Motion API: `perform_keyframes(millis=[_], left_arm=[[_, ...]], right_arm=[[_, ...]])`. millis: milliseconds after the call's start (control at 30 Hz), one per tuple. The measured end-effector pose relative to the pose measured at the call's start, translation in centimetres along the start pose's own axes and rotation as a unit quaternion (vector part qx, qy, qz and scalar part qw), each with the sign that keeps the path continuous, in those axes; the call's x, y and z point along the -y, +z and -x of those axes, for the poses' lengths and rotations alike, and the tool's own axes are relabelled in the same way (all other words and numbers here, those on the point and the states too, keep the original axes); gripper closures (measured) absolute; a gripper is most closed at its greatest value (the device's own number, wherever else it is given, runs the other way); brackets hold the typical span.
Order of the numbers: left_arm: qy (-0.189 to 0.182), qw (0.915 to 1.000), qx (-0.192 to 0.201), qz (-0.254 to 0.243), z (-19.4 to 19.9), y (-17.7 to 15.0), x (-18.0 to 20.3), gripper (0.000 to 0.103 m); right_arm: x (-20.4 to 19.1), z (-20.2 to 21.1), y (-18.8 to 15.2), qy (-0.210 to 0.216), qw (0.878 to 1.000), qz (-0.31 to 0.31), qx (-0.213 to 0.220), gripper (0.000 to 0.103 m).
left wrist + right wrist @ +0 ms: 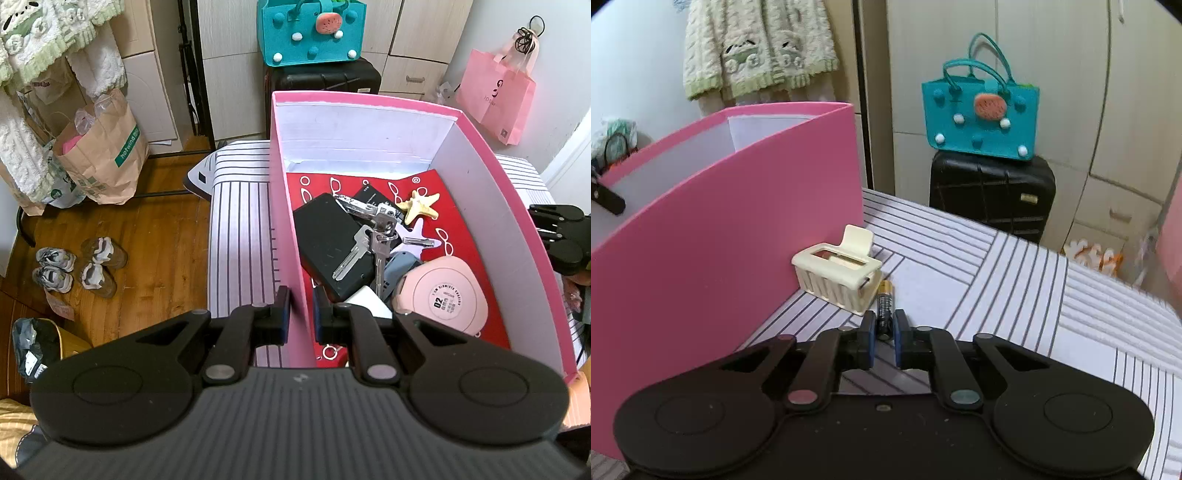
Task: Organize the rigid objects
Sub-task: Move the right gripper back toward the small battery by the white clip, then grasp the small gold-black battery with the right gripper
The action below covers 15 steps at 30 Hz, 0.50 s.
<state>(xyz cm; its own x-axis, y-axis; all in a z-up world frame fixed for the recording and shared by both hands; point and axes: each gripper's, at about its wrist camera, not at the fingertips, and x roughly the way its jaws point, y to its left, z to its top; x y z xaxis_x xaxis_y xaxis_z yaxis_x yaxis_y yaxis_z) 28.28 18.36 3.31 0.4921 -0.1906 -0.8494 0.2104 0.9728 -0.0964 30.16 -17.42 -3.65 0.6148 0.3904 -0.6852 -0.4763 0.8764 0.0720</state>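
Currently, one item to be stowed: a small black-and-gold cylindrical battery (884,308), lying flat on the white bedcover with thin dark stripes (1015,280), just right of a cream plastic claw hair clip (836,277) and near the outer wall of the tall pink cardboard box (731,229).

Handling, judged: light, rigid, smooth-skinned, so apt to roll or slip; not fragile. Best held across its round body near the middle, pads on opposite sides.

Orientation: long axis runs near to far, gold cap at the far end, near end between the fingertips.

Right gripper (885,325): jaws drawn in close on either side of the battery's near end, pads seemingly pressing its sides.

Left gripper (301,310): jaws nearly closed, pinching the left wall of the pink box (284,221), one finger outside, one inside.

Box contents, for reference: black rectangular case (328,243), silver keys on a ring (365,243), pale yellow starfish (419,205), round pink compact (443,295), all on a red patterned liner (458,221).
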Motion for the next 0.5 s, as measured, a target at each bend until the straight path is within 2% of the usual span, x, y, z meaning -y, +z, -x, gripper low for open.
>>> perform_keyframes(millis=[167, 300, 500], left_arm=[[-0.001, 1.0000, 0.000, 0.000, 0.0, 0.0, 0.0, 0.092], [-0.001, 1.0000, 0.000, 0.000, 0.0, 0.0, 0.0, 0.092], [-0.001, 1.0000, 0.000, 0.000, 0.0, 0.0, 0.0, 0.092]], right_arm=[[-0.4, 0.8, -0.3, -0.012, 1.000, 0.015, -0.015, 0.090], [-0.5, 0.5, 0.0, -0.023, 1.000, 0.013, -0.016, 0.083], [-0.1, -0.3, 0.4, -0.035, 0.999, -0.009, 0.001, 0.086]])
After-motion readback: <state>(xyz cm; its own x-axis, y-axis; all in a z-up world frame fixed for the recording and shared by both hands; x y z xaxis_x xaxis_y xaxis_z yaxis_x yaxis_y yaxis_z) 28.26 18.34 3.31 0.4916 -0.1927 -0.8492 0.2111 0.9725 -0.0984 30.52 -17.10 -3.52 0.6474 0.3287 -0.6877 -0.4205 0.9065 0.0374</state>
